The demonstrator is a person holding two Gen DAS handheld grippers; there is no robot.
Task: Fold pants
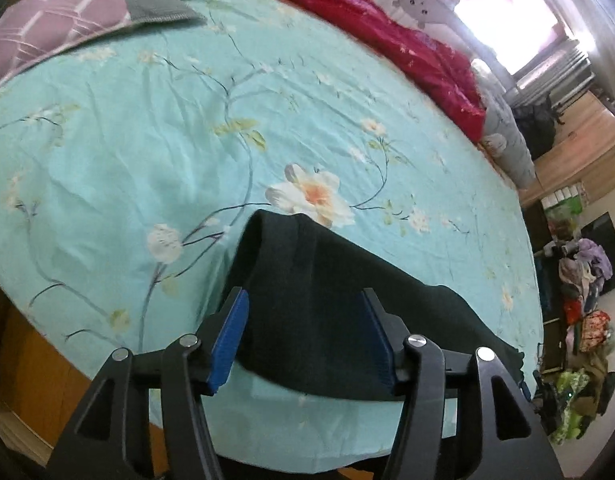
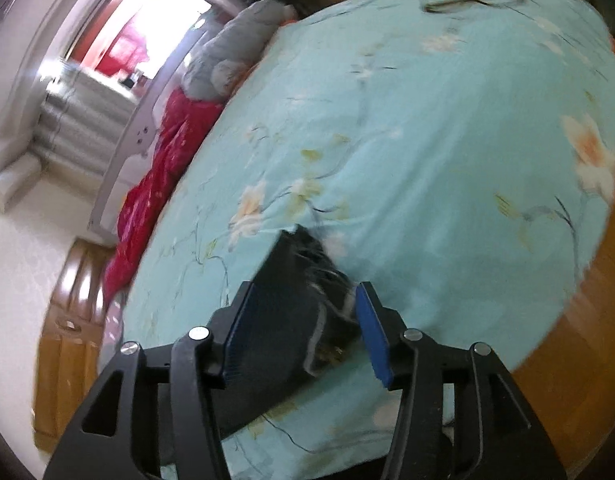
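The dark pants (image 1: 331, 300) lie on the bed (image 1: 147, 140) below both half-open, empty grippers, left (image 1: 303, 340) and right (image 2: 303, 332), long axis spanning the 2.

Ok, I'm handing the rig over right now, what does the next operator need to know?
Left gripper: open, blue pads clear of the cloth, dark pants lying below and between them.
Right gripper: open, over the pants' other end; nothing held.
Pants: on the near edge of the floral bedsheet, lying as a compact dark bundle, apparently folded at least once.
Done: pants laid down and released.
Left: check the fold is neat; the right view is blurred, so the far end is hard to judge. Refold or smooth if needed.
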